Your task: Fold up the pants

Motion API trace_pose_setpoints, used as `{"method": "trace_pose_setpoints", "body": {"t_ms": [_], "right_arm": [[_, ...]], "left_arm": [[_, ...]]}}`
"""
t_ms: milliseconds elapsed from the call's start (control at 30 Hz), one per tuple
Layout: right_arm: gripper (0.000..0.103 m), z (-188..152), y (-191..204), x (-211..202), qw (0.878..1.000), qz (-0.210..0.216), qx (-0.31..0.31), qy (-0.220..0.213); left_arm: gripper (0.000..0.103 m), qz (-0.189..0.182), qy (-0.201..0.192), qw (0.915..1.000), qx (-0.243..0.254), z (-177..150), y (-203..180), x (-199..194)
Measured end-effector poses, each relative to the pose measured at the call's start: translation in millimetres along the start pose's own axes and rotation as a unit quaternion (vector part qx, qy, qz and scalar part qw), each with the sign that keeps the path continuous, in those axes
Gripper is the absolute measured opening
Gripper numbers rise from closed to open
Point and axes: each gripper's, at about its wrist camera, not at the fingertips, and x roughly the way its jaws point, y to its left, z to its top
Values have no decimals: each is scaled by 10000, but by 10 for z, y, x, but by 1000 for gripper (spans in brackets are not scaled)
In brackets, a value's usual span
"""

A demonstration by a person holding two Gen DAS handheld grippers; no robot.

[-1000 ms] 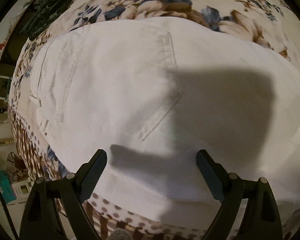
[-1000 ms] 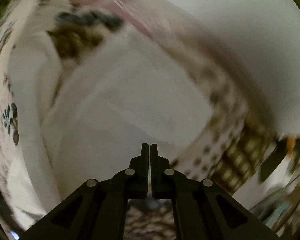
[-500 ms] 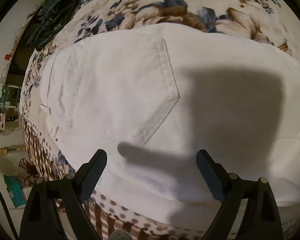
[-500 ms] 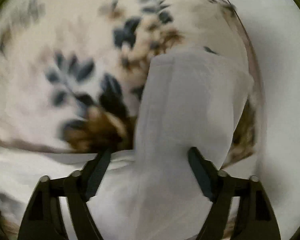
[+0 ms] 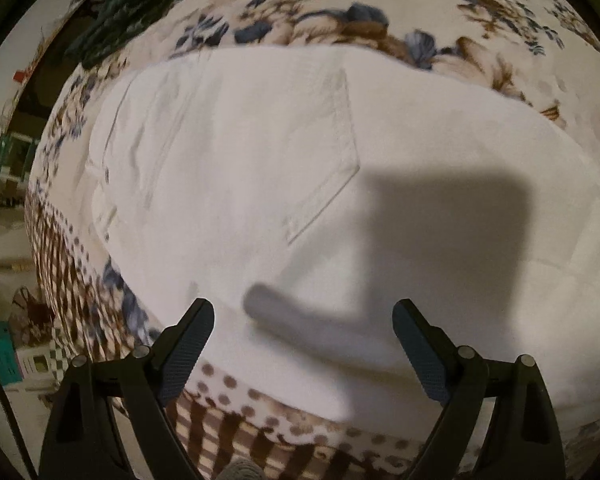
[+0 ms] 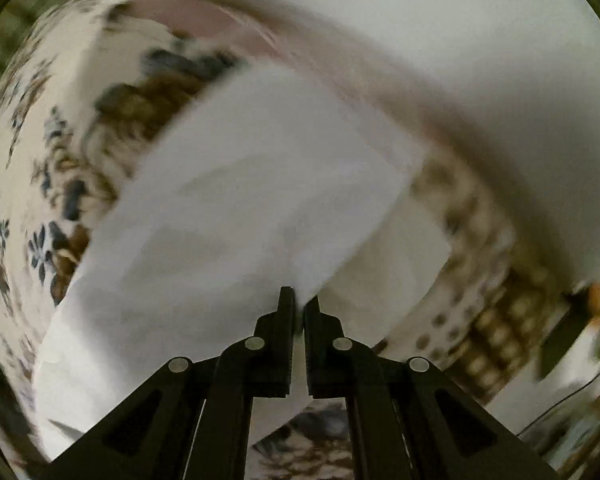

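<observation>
White pants [image 5: 260, 160] lie flat on a floral bed cover [image 5: 420, 0], back pocket [image 5: 300, 152] up and the waist toward the left. My left gripper [image 5: 304, 308] hovers open over the near edge of the pants, with nothing between its fingers. In the blurred right wrist view, a folded white leg of the pants [image 6: 240, 200] spreads ahead of my right gripper [image 6: 299, 300]. Its jaws are closing, and a pinch of white cloth sits between the fingertips.
A dark green garment [image 5: 128, 12] lies at the far left corner of the bed. The bed's checked border [image 5: 228, 432] drops off just below my left gripper, with floor clutter [image 5: 4, 352] beyond. A pale wall [image 6: 460, 40] runs beside the bed on the right.
Half a second ago the right gripper stood open over a pants leg end; now it is nearly closed on white cloth and its view has swung. The left gripper stays open.
</observation>
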Motion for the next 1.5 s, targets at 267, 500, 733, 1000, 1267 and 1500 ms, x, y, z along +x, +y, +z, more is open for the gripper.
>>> {"method": "trace_pose_setpoints", "body": {"t_ms": [267, 500, 733, 1000, 1267, 1500], "right_arm": [[64, -246, -110, -442, 9944, 911, 317, -441], [64, -1114, 660, -387, 9833, 1729, -290, 482], [64, -2119, 1461, 236, 9673, 2112, -511, 1311], [64, -2533, 1830, 694, 9687, 1898, -141, 1593], [33, -2541, 1970, 715, 9805, 1577, -230, 1153], [13, -2679, 1988, 456, 9813, 1514, -900, 776]], "left_arm": [[91, -735, 11, 9927, -958, -164, 681, -154], [91, -1711, 182, 9633, -2058, 60, 1589, 66], [91, -2109, 412, 9319, -2922, 372, 2140, 485], [91, -2013, 691, 9273, -3079, 620, 2249, 902], [47, -1608, 202, 9426, -2919, 701, 2116, 743], [4, -1516, -466, 9543, -2533, 540, 2113, 274]]}}
